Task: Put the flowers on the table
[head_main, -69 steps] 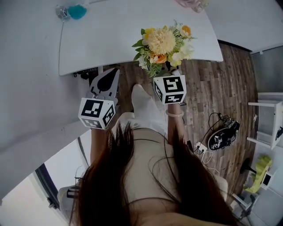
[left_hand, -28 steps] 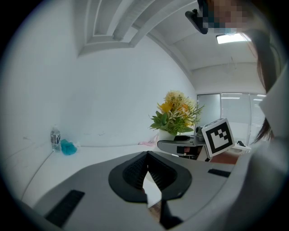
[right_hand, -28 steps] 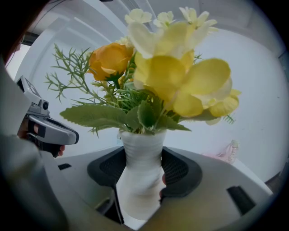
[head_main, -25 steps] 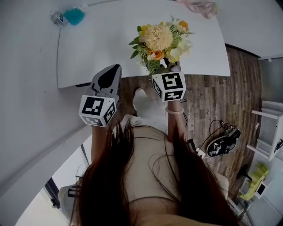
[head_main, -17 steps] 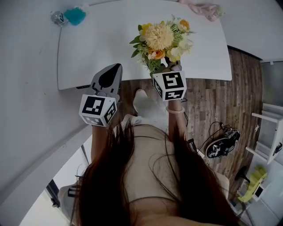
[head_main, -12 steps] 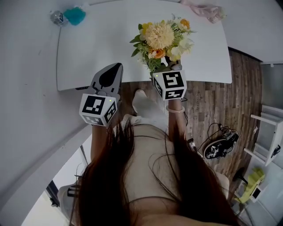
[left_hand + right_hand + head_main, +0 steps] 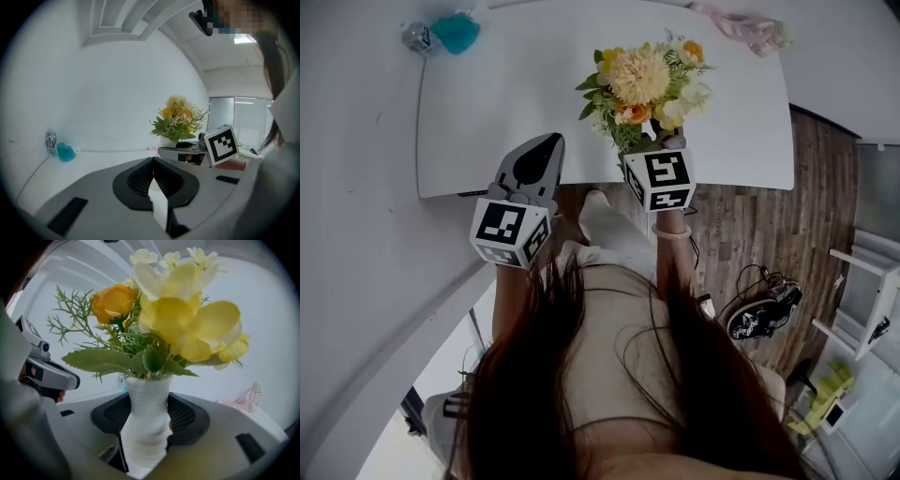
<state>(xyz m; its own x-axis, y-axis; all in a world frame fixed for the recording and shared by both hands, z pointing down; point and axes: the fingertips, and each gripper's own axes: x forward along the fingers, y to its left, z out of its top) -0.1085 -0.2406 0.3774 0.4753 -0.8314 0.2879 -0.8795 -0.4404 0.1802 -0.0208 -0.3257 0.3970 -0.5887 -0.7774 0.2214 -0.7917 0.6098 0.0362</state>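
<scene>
Head view: my right gripper (image 7: 654, 145) carries the flowers (image 7: 642, 80) upright over the near edge of the counter (image 7: 506, 103), so that nothing tips before a landing spot is chosen; my left gripper (image 7: 539, 155) hangs beside it, idle. Left gripper view: its jaws are pressed together on nothing, well apart from the flowers. Right gripper view: the jaws pinch the white vase (image 7: 146, 427) at its ribbed waist, which, I judge, leaves the base free for setting down.
</scene>
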